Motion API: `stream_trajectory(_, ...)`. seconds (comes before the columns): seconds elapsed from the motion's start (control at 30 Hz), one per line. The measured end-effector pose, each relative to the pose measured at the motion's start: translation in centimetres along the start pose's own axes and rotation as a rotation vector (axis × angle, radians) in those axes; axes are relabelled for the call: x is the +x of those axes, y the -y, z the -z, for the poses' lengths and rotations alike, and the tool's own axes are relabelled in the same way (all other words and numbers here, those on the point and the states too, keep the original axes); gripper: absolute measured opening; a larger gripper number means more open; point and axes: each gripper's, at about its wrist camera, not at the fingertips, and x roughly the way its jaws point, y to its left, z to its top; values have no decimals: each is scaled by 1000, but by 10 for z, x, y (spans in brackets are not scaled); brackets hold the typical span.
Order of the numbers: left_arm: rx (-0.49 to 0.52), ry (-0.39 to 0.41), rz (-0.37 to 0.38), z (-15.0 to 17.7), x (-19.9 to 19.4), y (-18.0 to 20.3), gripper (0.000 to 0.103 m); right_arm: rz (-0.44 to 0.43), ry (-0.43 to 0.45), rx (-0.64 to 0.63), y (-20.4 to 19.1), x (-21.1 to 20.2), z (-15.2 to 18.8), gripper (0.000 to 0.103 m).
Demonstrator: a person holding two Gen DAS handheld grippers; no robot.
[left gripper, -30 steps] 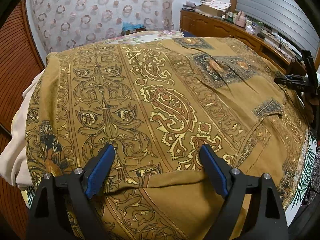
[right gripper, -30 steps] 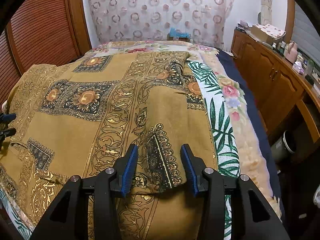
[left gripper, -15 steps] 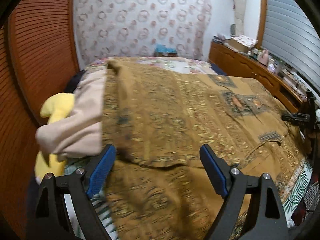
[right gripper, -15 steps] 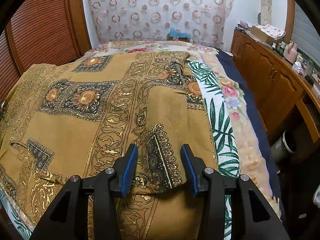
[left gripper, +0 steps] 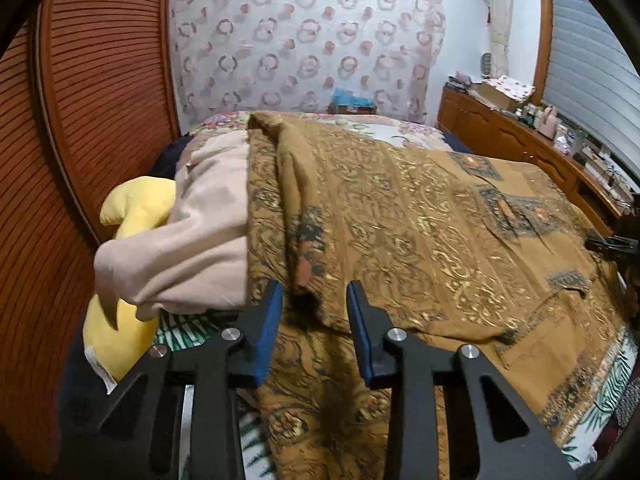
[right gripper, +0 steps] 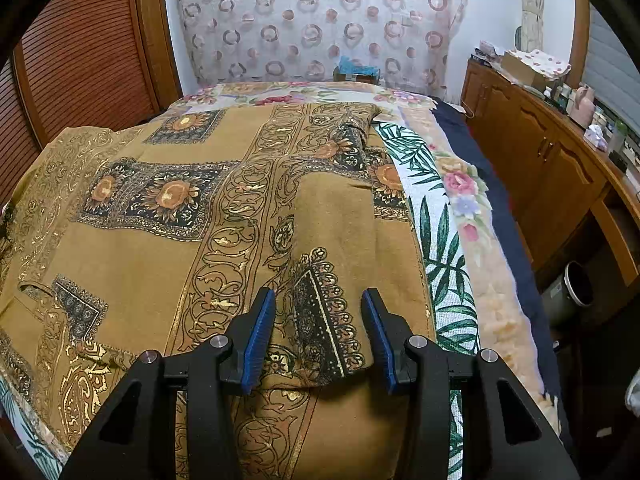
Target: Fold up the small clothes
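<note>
- lying spread across the bed (right gripper: 464,216): brown patterned garment (right gripper: 160,216), reaching the near edge.
- left claw (left gripper: 314,320): jaws narrowed around a raised fold at the garment's left edge, not yet touching it.
- right claw (right gripper: 318,332): moderately parted, straddling a dark-patterned flap near the bed's right edge.
- beige cloth (left gripper: 200,240) and yellow cushion (left gripper: 132,216): at the bed's left edge.

A yellow cushion (left gripper: 132,216) beside beige bedding (left gripper: 208,240) — wooden sideboard (right gripper: 540,160) right.
</note>
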Motion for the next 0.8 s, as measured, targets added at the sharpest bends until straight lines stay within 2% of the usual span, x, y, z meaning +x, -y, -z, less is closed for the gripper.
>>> stream_trajectory(0.07,2,-1,-24,-2,3,-1,34,0,0,0,0,0,0,47)
stream_trajectory(0.13,6,0,-9,-5,6,-1,32,0,0,0,0,0,0,47)
stream_trajectory(0.17,13,1,4,-5,6,-1,18,0,0,-1,0,0,0,47)
stream_trajectory(0.2,25,-1,16,-5,7,1,13,-1,0,-1,0,0,0,47)
stream_trajectory(0.33,54,1,15,-9,8,6,9,2,0,-4,0,0,0,47)
stream_trajectory(0.43,55,-3,-17,-12,11,5,9,3,0,-5,1,0,-1,47)
stream_trajectory(0.53,64,-37,-22,-14,19,4,9,-1,-4,-3,2,-1,-3,46)
stream_trajectory(0.57,73,-37,-24,-13,20,4,9,-2,-7,-4,2,-1,-3,42)
stream_trajectory(0.6,83,-30,-23,-14,18,5,9,-7,-9,-7,2,-2,-3,32)
stream_trajectory(0.7,114,23,-38,-16,5,13,5,-29,-12,-27,0,-7,-3,15)
stream_trajectory(0.8,120,60,-31,-19,-8,19,3,-31,-3,-69,-5,-12,-2,8)
